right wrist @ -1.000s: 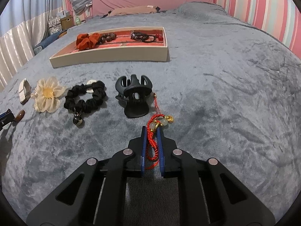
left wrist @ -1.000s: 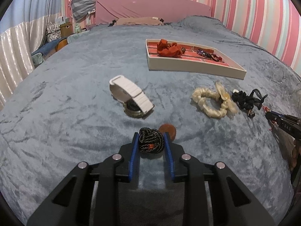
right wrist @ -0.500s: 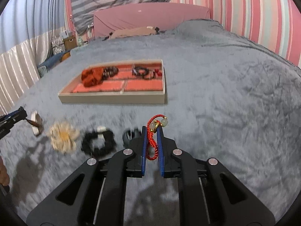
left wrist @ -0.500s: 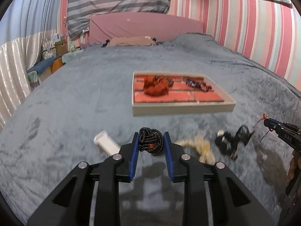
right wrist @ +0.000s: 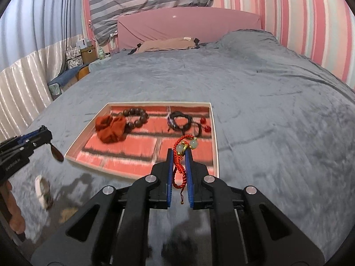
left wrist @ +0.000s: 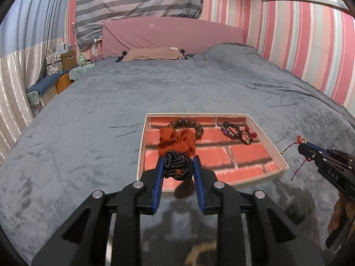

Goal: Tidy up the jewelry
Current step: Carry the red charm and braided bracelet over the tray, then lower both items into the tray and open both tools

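Left wrist – left gripper [left wrist: 178,166] clamps braided bracelet [left wrist: 177,169].

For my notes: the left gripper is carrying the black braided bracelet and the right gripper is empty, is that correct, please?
Not quite: the right gripper is not empty; its jaws clamp a red cord bracelet, as the right wrist view shows. The left gripper does carry the black braided bracelet.

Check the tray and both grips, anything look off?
Nothing damaged or spilled. Tray lies flat with its pieces inside. Left gripper grips a black braided bracelet; right gripper pinches a red cord bracelet, loop dangling.
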A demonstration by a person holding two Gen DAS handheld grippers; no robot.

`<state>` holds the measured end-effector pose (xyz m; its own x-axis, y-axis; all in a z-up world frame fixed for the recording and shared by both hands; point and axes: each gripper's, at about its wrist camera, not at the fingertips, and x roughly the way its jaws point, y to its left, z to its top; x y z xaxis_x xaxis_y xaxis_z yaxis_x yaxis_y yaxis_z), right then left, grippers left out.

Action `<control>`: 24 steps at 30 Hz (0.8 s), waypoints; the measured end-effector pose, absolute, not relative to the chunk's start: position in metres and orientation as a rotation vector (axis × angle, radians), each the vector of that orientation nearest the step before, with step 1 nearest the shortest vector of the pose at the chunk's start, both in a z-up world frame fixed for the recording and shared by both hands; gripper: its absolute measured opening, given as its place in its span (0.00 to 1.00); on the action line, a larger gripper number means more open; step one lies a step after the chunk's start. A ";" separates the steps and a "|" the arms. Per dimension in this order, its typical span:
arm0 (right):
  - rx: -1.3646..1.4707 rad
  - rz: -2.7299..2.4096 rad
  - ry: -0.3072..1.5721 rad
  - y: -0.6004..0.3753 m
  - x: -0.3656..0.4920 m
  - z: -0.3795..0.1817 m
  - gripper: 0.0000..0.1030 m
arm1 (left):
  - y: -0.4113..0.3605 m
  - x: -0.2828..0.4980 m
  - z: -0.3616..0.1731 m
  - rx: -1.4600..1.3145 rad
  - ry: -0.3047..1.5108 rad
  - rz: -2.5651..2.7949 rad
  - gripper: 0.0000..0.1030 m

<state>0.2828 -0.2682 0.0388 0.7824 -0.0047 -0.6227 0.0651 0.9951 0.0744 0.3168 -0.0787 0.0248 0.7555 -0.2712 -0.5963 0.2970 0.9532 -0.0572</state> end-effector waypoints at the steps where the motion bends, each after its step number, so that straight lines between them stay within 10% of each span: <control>1: 0.099 -0.037 0.679 -0.269 0.296 0.038 0.11 | -0.084 0.328 0.024 0.039 0.651 -0.307 0.25; 24: 0.095 -0.082 0.939 -0.289 0.442 -0.053 0.11 | -0.132 0.463 -0.062 0.053 0.875 -0.236 0.26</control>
<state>0.4418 -0.2894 -0.0525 0.5882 -0.0291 -0.8082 0.1119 0.9927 0.0457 0.4634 -0.1323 -0.0620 0.6171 -0.1834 -0.7652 0.2263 0.9727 -0.0506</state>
